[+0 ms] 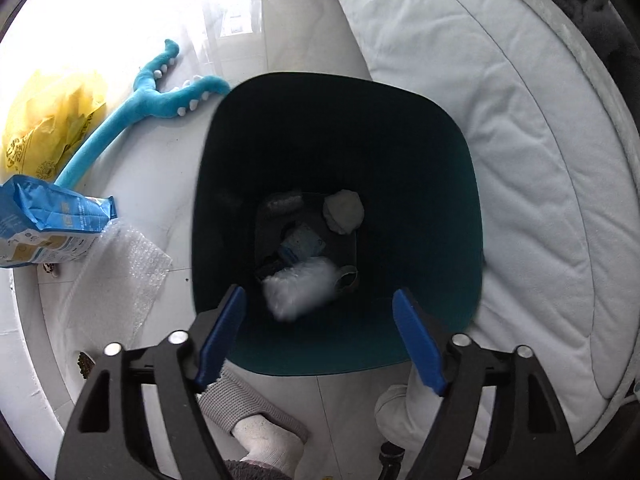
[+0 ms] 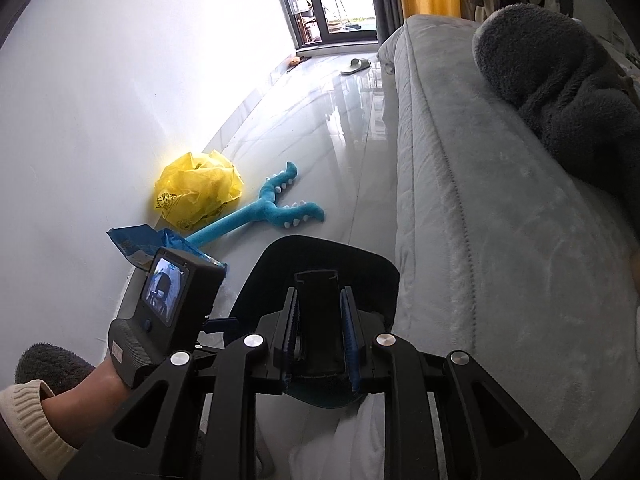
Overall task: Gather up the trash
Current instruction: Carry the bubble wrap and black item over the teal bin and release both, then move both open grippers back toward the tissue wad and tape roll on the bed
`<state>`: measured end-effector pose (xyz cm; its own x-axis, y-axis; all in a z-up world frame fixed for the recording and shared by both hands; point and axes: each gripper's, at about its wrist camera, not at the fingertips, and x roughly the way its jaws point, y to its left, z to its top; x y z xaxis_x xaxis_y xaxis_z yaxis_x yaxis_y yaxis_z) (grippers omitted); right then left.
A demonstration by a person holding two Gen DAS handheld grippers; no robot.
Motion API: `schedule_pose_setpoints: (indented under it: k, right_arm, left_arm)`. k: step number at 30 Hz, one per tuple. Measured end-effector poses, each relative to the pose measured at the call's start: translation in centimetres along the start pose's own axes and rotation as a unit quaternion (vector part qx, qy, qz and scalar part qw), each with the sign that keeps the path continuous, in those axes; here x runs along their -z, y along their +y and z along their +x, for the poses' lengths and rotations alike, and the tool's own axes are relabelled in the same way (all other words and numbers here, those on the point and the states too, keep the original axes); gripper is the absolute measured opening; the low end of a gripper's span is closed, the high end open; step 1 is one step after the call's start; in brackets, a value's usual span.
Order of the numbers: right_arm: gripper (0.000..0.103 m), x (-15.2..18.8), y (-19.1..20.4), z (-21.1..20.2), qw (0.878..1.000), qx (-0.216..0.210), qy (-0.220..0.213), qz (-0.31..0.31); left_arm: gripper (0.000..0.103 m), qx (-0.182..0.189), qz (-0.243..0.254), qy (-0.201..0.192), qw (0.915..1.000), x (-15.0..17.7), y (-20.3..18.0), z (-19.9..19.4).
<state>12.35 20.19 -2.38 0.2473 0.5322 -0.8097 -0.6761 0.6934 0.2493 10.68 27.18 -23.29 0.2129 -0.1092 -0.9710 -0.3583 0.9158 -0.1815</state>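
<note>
Glossy floor [image 1: 344,400] by the sofa [image 1: 500,120]: left gripper [image 1: 320,336], jaws wide and empty, hovers over the dark bin [image 1: 448,200] where a bubble-wrap wad [image 1: 300,288] lies. Right gripper [image 2: 319,336] clamps the bin's near rim. Yellow bag [image 2: 196,196] sits by the wall.

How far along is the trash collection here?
Partly done. The bin already holds bubble wrap, a crumpled wad and other scraps. The left gripper hangs open and empty above it. Still on the floor: yellow bag, blue packet, bubble wrap sheet.
</note>
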Motion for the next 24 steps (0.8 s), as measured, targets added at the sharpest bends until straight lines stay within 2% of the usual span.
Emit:
schedule_pose_setpoints:
  k: [6,11,17,24]
  right_arm:
    - [0.021,0.1,1.6,3.1,1.000,-0.003,0.029,-0.003]
    - [0.021,0.3,2.4,5.6,0.999,-0.004,0.054,0.001]
    - [0.021,0.5,2.8,8.3,0.997,0.002,0.080,0.012]
    - [0.021,0.9,3.1,11.4,0.994,0.013,0.107,0.023]
  left_arm:
    - [0.084,0.003,-0.006,-0.019,0.9998,0.3,2.1,-1.4]
    - [0.084,0.018,-0.016,-0.051,0.9984,0.5,4.0,-3.3]
    - [0.084,0.016,-0.020,-0.078,0.9967,0.6,6.3,-5.0]
    - [0.079,0.028,-0.001,-0.138,0.9901,1.0,7.3,-8.2]
